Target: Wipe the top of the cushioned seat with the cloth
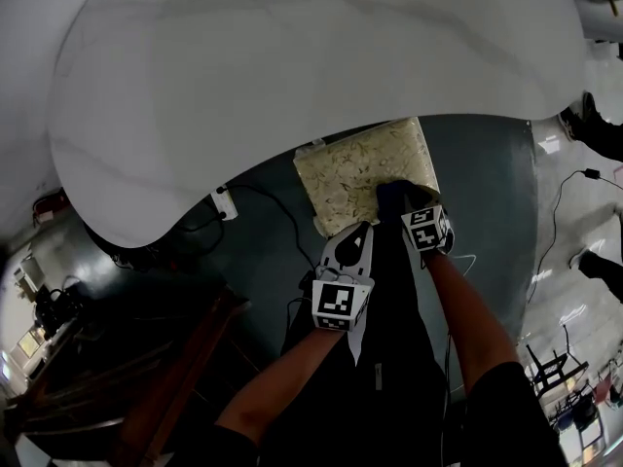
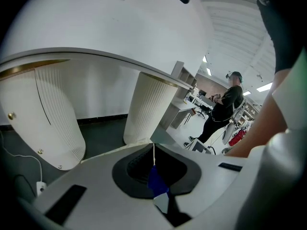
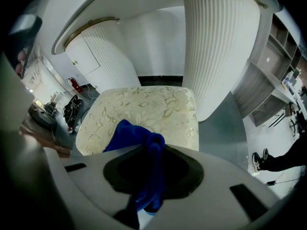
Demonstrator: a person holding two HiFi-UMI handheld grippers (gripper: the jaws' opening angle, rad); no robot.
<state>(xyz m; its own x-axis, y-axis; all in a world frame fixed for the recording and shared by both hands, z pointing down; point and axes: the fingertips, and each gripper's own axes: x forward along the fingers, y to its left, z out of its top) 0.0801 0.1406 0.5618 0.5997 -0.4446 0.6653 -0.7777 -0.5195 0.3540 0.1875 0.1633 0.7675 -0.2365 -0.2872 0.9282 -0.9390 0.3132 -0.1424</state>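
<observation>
Right gripper view: right hand-held gripper (image 3: 152, 153) pinching blue cloth (image 3: 128, 132) over cushioned seat (image 3: 144, 104); left hand-held gripper (image 2: 154, 177) hanging closed, empty. Worth pressing cloth flat, sweeping overlapping strokes.

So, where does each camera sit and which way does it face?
Head view: on the person's head, facing steeply down at the white table top and the cushioned seat; both forearms, the left gripper and the right gripper show.
Left gripper view: on the left gripper, facing roughly level past its shut jaws at a ribbed table base; an arm shows at right.
Right gripper view: on the right gripper, facing down at the seat; the cloth sits in its jaws.
Shared: head and right gripper views both show seat and cloth.
</observation>
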